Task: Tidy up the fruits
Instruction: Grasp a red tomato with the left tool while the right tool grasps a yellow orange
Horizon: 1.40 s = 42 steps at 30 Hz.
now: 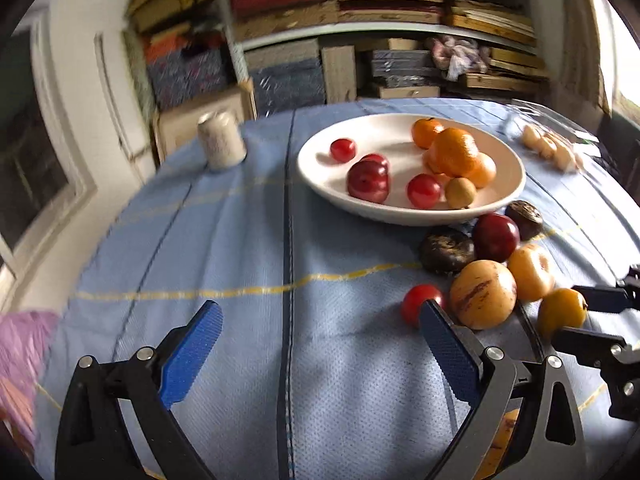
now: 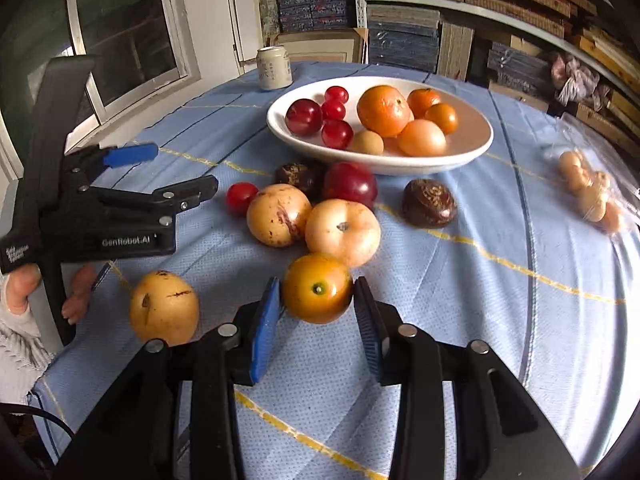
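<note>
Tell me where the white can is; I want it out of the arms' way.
The white cylindrical can stands upright at the far left of the blue tablecloth, beyond the white oval bowl, left of it in both wrist views.

A home storeroom: shelves (image 1: pixel 384 4) are sagging with stacked boards and boxes, a window (image 2: pixel 120 28) is letting in daylight, a cloth-covered desk (image 1: pixel 240 240) is carrying fruit.
</note>
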Available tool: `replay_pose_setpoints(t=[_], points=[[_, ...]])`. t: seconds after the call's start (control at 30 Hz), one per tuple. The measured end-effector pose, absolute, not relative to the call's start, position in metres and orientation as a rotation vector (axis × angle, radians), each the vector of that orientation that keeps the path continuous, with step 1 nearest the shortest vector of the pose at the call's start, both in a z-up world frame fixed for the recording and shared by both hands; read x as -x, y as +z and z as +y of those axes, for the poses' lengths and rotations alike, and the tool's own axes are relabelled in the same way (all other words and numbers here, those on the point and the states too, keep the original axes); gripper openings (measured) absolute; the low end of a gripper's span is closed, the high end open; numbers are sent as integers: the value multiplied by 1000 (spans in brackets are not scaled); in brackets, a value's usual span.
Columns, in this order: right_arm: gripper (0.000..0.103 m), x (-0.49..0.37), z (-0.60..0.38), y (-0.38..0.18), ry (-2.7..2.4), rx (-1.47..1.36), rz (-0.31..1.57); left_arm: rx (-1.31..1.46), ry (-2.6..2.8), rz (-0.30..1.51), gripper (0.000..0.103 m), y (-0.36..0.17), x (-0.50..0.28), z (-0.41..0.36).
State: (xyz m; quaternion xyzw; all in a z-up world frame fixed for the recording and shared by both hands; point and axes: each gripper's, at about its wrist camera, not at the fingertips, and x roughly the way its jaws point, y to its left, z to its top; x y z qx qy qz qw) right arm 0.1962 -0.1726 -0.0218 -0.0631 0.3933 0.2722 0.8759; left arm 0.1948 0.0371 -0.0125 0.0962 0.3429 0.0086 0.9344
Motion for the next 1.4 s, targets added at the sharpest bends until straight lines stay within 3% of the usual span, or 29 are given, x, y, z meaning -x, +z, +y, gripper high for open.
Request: replay_pose_setpoints(t=[0.1,0.27,0.53,0.6,0.63,0.67,1.1,1.4], points=[[38,-195,-173,-25,567,147,826,-219,-20,681,99,-11,-196,32],[38,-198,-175,-28,571,128,848,-226,-98,736,84,-19,-206,28],[38,-198,-173,-30,580,124,865,-233,-177,794,72,-29,-223,11],[38,-199,-174,-31,579,119,869,-186,-239,851,50,-35,-231,12],[38,-199,-175,-31,580,115,872,-150,-275,871,33,-37,-232,13],[38,-199,-175,-31,581,113,873,-136,-290,864,26,-35,-230,13],[38,-198,-180,-26,585,80,847,-186,-217,744,26,-19,-205,12],[37,-198,-216,3,561,-70,746,-62,-179,775,26,-15,-213,39]])
